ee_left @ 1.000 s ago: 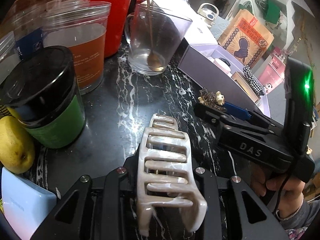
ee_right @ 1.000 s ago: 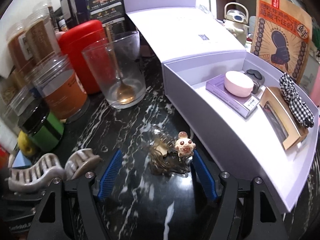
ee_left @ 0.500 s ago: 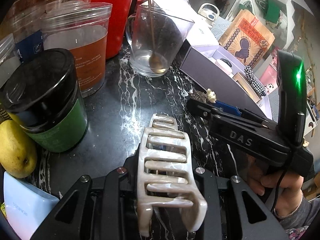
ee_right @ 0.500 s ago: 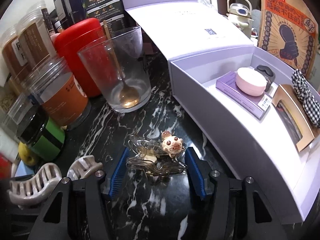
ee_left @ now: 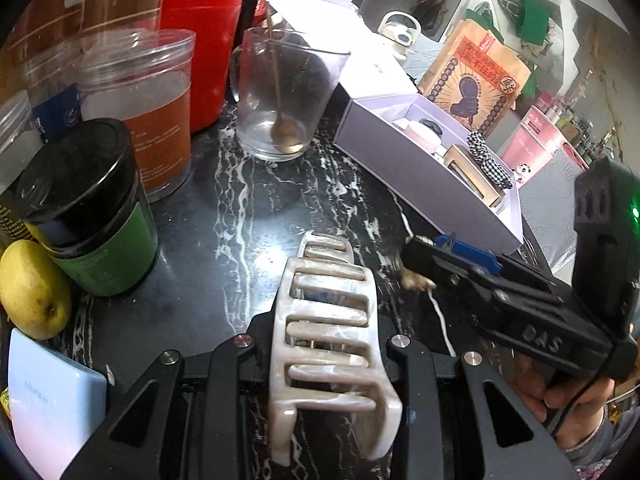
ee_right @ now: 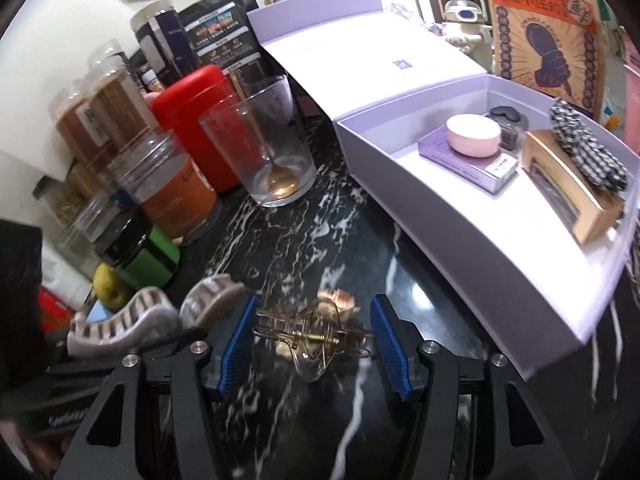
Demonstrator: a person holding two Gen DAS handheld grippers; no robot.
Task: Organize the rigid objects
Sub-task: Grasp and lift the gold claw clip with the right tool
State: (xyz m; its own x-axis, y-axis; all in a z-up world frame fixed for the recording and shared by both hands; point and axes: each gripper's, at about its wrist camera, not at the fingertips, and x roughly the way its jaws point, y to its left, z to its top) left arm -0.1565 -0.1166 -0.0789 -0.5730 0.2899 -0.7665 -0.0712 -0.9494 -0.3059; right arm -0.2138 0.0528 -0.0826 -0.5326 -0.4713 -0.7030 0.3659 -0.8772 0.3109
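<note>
Two hair clips: left gripper (ee_left: 324, 344) squeezes beige claw clip (ee_left: 328, 332); right gripper (ee_right: 314, 344) wide around gold clip (ee_right: 316, 336) on bench (ee_right: 320, 240).

Spoon (ee_right: 280, 184) in glass (ee_right: 276, 152), open box (ee_right: 460, 216) right of it

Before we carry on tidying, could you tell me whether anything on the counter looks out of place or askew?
Nothing looks spilled or broken. The clear hair clip lies on the dark counter between the right gripper pads, untouched, while similar accessories sit in the open lilac box. The left gripper holds the beige claw clip.
</note>
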